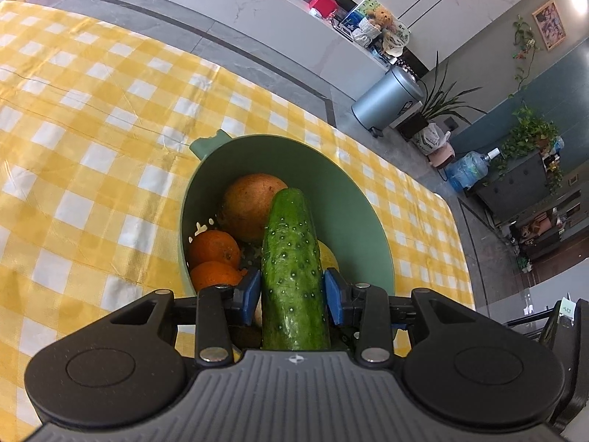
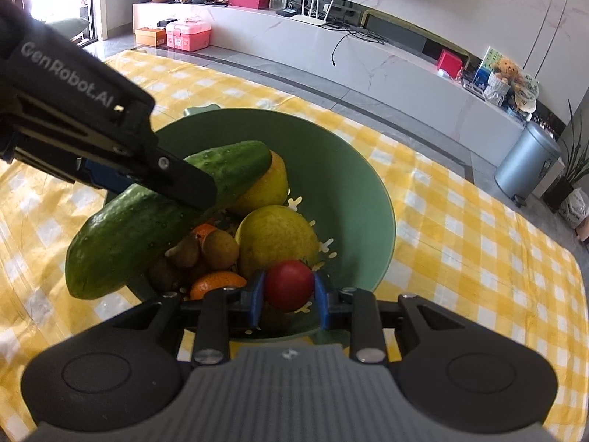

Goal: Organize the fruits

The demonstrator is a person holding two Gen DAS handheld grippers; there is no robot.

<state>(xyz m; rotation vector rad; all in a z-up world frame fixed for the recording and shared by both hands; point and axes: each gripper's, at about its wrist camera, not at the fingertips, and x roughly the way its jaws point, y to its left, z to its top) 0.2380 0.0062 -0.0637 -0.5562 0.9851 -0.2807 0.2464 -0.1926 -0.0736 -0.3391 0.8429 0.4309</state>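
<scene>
The right gripper (image 2: 289, 296) was clamped on a small red fruit (image 2: 289, 285) over the near rim of the green bowl (image 2: 349, 184). The left gripper (image 1: 292, 294) squeezed a cucumber (image 1: 292, 269) lengthwise between its blue pads (image 1: 248, 294), holding it tilted above the bowl. Below lay two oranges (image 1: 213, 248), a brown round fruit (image 1: 252, 204), yellow fruits (image 2: 278, 239) and small brown ones (image 2: 219, 248). The bowl sat on a yellow checked cloth (image 1: 92, 147). Far off stood a grey bin (image 1: 388, 101).
</scene>
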